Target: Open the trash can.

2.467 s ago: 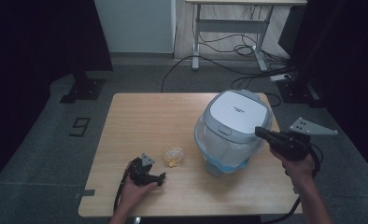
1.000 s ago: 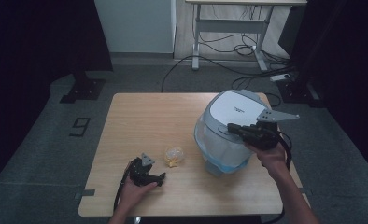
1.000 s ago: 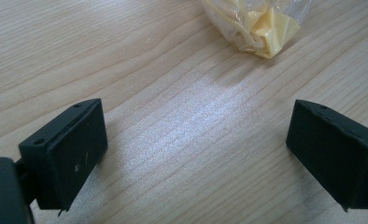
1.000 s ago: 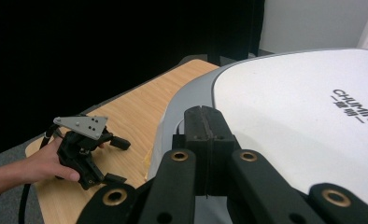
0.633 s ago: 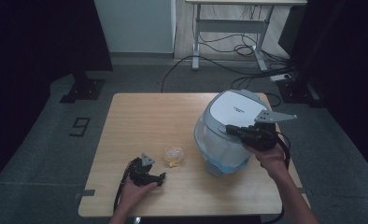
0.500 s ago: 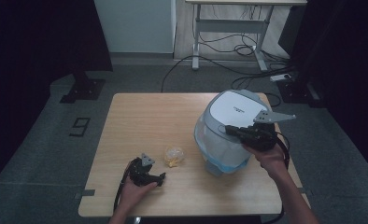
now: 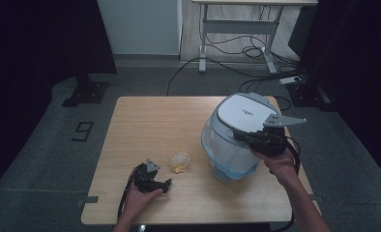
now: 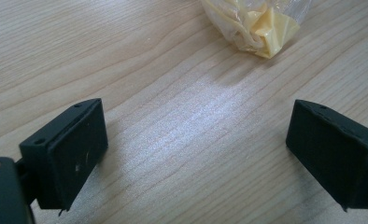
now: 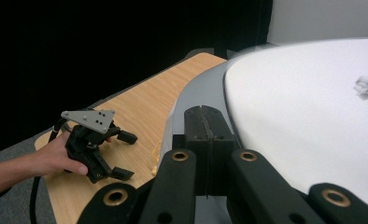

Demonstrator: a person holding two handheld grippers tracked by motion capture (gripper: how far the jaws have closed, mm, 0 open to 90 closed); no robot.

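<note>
Against appliance (image 7: 237, 133) lid: right tongs (image 7: 241, 137) closed, empty. Left tongs (image 7: 165, 186) wide open beside yellow bag (image 7: 180, 161) on tabletop (image 7: 154, 121).

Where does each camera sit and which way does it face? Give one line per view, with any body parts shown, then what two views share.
High view: above the person's side, looking forward and down on the wooden table; both forearms enter from below, right tongs at the white appliance.
Left gripper view: on the left tongs, facing the tabletop and the yellow bag between wide-apart jaws.
Right gripper view: on the right tongs, jaws together against the appliance's lid, facing the person's left hand.
Shared: the high and left gripper views both show the yellow bag.
</note>
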